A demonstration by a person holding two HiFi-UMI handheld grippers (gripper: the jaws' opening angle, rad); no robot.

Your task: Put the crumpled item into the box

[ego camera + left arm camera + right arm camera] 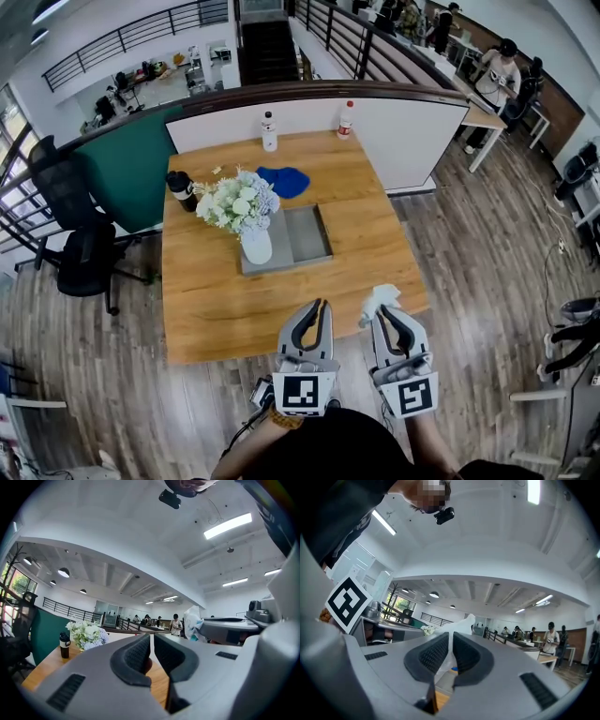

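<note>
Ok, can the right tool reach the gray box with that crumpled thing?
Probably yes. The right tool is shut on the crumpled item at the near edge of the table, and bare tabletop lies between it and the gray box. The vase of flowers fills only the box's left part.

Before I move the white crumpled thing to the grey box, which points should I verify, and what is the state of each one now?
1. Crumpled item held by the right gripper: ok. In the right gripper view its fingers are shut on it.
2. Left gripper free: ok. It is shut with nothing between the fingers.
3. Bare space in the box: ok. Its right part is bare.
4. Path into the box: not ok. The vase stands at the box's left side and the flowers spread above it, so aim right.
5. Firmness of the hold: cannot tell.
</note>
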